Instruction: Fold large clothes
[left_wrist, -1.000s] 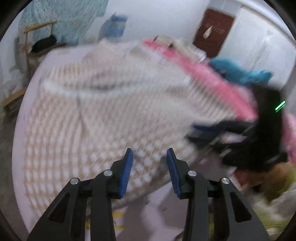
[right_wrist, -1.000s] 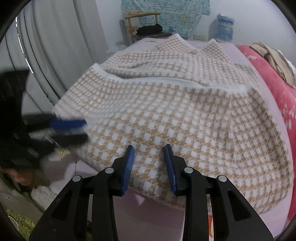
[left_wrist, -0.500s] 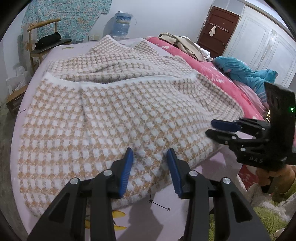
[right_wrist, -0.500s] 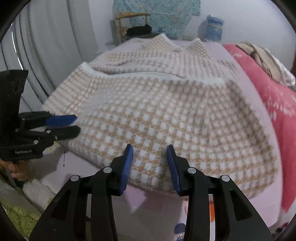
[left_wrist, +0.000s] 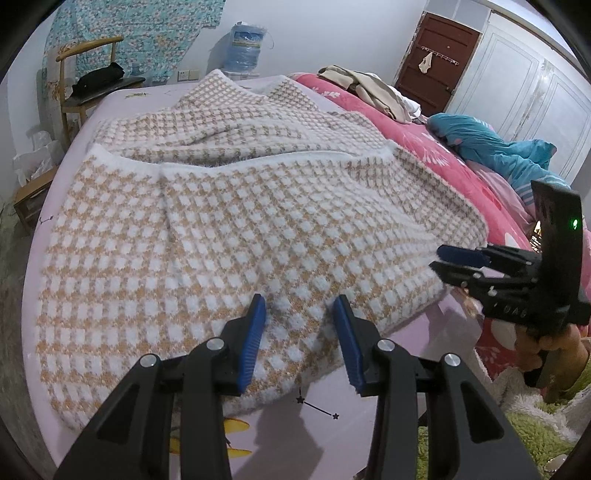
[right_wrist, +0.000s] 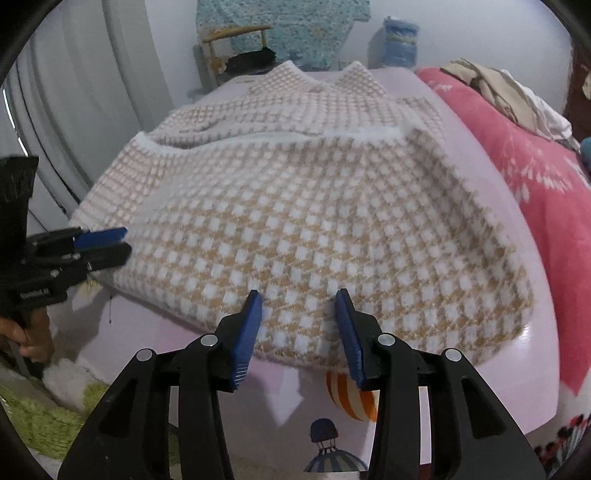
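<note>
Garment (left_wrist: 229, 229): large checked beige-and-white knit, spread flat on my lilac-sheeted bed (left_wrist: 110, 107), hem toward me. Left tongs (left_wrist: 300, 314): jaws parted over the hem, gripping nothing. Right tongs (right_wrist: 298, 308): jaws parted over the hem's other stretch, empty. Pink quilt (right_wrist: 535, 162) alongside.

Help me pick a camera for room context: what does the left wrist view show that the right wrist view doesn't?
Only the left wrist view shows the brown door, the white wardrobe and the blue bedding. Only the right wrist view shows the curtain. Both show the checked garment on the bed sheet, the wooden chair and the water bottle.
</note>
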